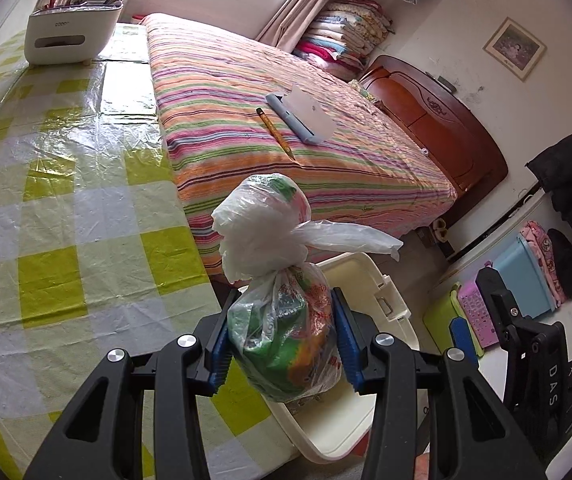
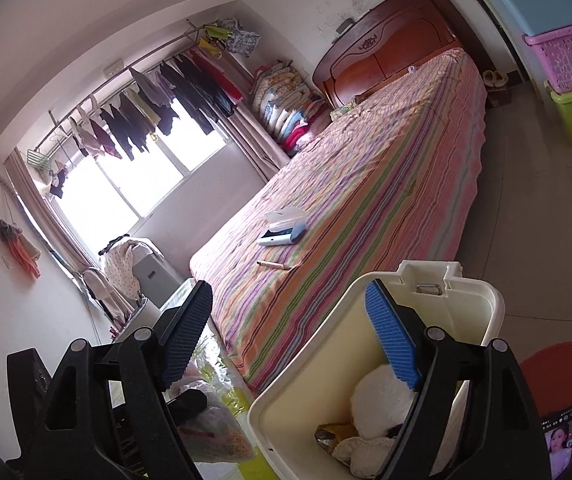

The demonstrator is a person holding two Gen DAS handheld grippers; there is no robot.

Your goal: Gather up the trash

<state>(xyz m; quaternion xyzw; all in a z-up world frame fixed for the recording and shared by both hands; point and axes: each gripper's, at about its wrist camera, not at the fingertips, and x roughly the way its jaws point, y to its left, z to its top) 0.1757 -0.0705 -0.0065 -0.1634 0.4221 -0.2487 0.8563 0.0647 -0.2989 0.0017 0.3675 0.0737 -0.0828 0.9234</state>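
My left gripper (image 1: 284, 340) is shut on a knotted clear plastic trash bag (image 1: 282, 312) with green and orange packaging inside. It holds the bag over the table edge, above the rim of a cream trash bin (image 1: 381, 300). My right gripper (image 2: 289, 336) is open and empty, hovering over the same bin (image 2: 325, 360), which holds white crumpled paper (image 2: 381, 396) and other scraps. The right gripper also shows in the left wrist view (image 1: 481, 312), to the right of the bin. The bag also shows in the right wrist view (image 2: 218, 432), at the lower left.
A table with a green and white checked plastic cover (image 1: 66, 200) lies left. A white organiser box (image 1: 70, 32) stands at its far end. A striped bed (image 1: 286, 120) carries a pen (image 1: 274, 128) and a lint brush (image 1: 293, 116). Coloured storage bins (image 1: 485, 300) stand right.
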